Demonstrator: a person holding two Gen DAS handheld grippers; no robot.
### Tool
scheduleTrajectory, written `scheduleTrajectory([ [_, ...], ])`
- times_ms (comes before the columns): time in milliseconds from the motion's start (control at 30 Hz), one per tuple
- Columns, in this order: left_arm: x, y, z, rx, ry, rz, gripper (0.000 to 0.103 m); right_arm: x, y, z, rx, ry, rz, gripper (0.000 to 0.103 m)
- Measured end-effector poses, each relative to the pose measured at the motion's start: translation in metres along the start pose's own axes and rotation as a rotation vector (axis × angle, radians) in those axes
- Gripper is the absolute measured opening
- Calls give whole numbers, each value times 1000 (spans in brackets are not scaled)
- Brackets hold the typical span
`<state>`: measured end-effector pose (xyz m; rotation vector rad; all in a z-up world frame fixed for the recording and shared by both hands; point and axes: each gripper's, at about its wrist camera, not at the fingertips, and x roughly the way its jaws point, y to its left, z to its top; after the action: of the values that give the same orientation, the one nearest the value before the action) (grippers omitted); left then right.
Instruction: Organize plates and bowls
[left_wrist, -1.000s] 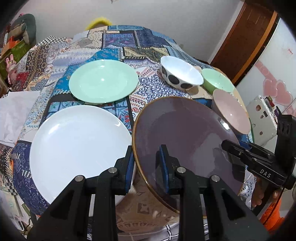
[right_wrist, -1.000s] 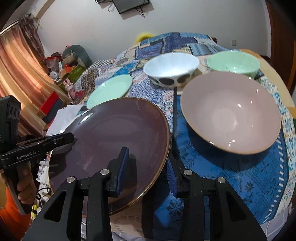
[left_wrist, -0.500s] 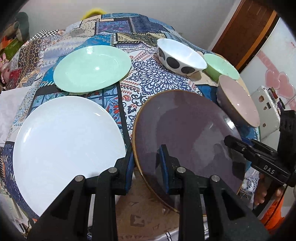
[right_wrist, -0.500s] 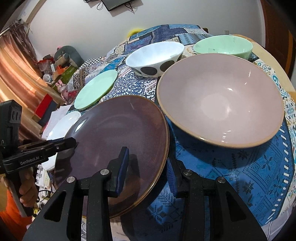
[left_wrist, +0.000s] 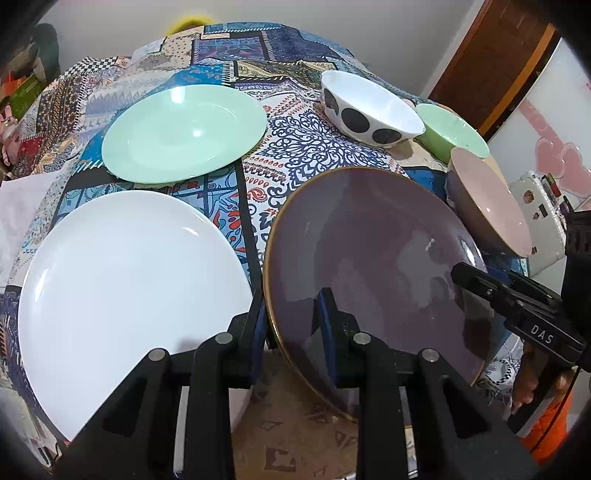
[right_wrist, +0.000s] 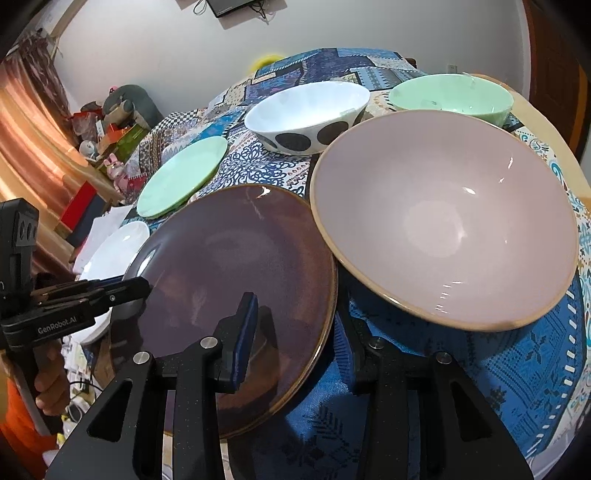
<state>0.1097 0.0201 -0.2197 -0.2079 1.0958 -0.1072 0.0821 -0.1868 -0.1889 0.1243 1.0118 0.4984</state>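
A dark purple plate (left_wrist: 369, 251) with a gold rim is held low over the patterned tablecloth, between the white plate (left_wrist: 129, 266) and the pink bowl (left_wrist: 491, 206). My left gripper (left_wrist: 291, 306) is shut on its left rim. My right gripper (right_wrist: 295, 321) straddles the opposite rim of the purple plate (right_wrist: 229, 266). Its jaws are opening, the rim is between them, and the upper pad still touches the plate's face. The pink bowl (right_wrist: 443, 221) sits right beside that rim.
A green plate (left_wrist: 184, 133), a white bowl with black spots (left_wrist: 369, 110) and a green bowl (left_wrist: 454, 129) stand farther back on the table. A person's hands hold both gripper handles at the near table edge. Clutter lies beyond the table's left side.
Both grippers have carried the purple plate down and closer to the tablecloth. In the right wrist view the pink bowl is now larger and nearer. The right jaws stand slightly wider.
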Motion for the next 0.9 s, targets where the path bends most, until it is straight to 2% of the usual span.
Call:
scheduleTrajectory([
  [367, -28, 1, -10, 3, -45, 16, 26, -16, 5, -4, -13, 5, -31, 39],
  [533, -59, 8, -17, -4, -127, 58, 43, -30, 12, -4, -24, -24, -42, 43],
  [700, -93, 23, -25, -28, -203, 100, 56, -43, 25, 0, -40, -64, -36, 48],
  [900, -118, 52, -38, -85, -245, 165, 66, -48, 53, 12, -100, -111, -12, 62],
])
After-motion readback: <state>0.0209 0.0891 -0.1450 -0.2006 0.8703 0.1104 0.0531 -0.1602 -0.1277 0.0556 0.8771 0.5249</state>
